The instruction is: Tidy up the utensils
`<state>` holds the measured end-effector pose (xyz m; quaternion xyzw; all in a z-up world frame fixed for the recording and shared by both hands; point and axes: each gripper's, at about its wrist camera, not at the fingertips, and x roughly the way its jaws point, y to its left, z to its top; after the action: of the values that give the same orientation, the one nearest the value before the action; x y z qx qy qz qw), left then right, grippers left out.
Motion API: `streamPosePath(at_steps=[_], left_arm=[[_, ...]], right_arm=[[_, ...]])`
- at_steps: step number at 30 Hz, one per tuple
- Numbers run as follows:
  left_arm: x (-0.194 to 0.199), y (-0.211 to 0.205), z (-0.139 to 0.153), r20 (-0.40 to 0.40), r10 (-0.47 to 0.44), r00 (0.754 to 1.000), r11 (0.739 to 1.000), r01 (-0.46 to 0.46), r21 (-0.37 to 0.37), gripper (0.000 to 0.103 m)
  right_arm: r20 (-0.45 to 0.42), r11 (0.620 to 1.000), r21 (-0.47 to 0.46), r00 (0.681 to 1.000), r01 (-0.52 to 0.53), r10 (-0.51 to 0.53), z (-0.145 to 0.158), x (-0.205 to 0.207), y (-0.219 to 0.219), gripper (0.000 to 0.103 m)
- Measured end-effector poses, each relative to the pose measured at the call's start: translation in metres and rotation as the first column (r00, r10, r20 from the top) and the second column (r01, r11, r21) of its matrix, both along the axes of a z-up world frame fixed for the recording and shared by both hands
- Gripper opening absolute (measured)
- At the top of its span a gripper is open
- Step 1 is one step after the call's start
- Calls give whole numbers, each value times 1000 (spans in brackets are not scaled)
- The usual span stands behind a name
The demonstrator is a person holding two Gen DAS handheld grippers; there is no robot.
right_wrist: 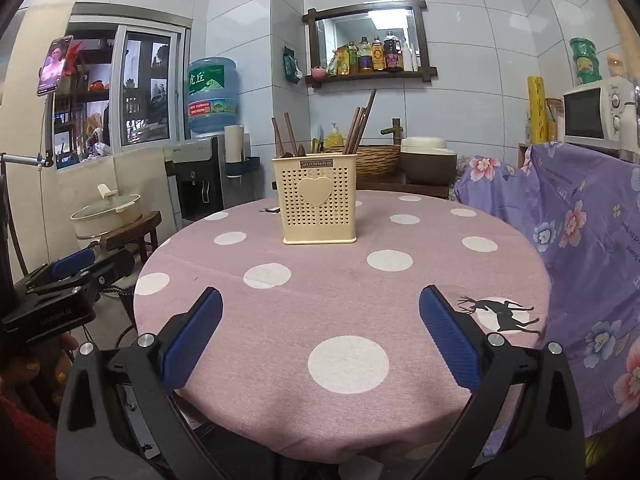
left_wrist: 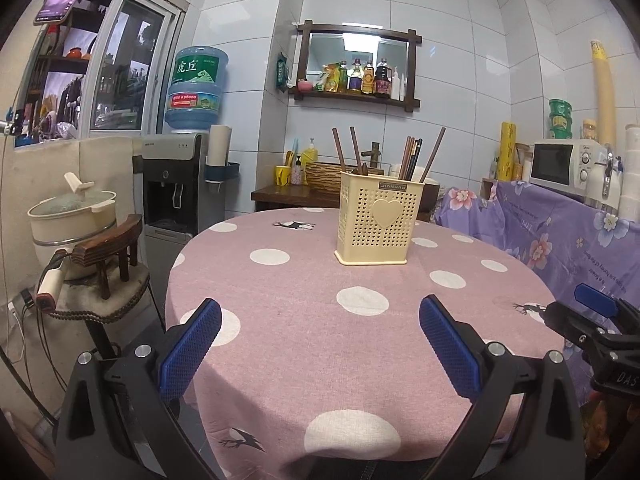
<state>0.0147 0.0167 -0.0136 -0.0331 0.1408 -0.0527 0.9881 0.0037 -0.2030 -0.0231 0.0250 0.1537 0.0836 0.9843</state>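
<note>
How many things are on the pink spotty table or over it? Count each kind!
Utensil holder: 1
Grippers: 2, the left gripper and the right gripper
Total: 3
The sticks in the holder are too bunched to count.

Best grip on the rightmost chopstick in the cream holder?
Judgement: pinch the rightmost chopstick on its bare upper shaft, coming from above and the right. It leans right, clear of the bundled chopsticks, while its lower end sits hidden inside the holder. The right gripper is open and empty, so it suits.
</note>
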Motion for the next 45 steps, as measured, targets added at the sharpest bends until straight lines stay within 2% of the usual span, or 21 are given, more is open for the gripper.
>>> streamPosePath(at_steps=[13, 32, 45], left_arm=[[-4, -5, -1, -7, -25, 1000, 1000, 25, 9, 98], [-5, -5, -2, -2, 13, 1000, 1000, -13, 15, 98], [-2, -5, -3, -21, -2, 1000, 1000, 2, 13, 98]], right_arm=[[11, 1000, -8, 1000, -7, 7, 2, -3, 1, 97], [-2, 1000, -17, 1000, -7, 6, -2, -1, 5, 97], [-8, 1000, -19, 1000, -8, 8, -5, 1, 6, 97]])
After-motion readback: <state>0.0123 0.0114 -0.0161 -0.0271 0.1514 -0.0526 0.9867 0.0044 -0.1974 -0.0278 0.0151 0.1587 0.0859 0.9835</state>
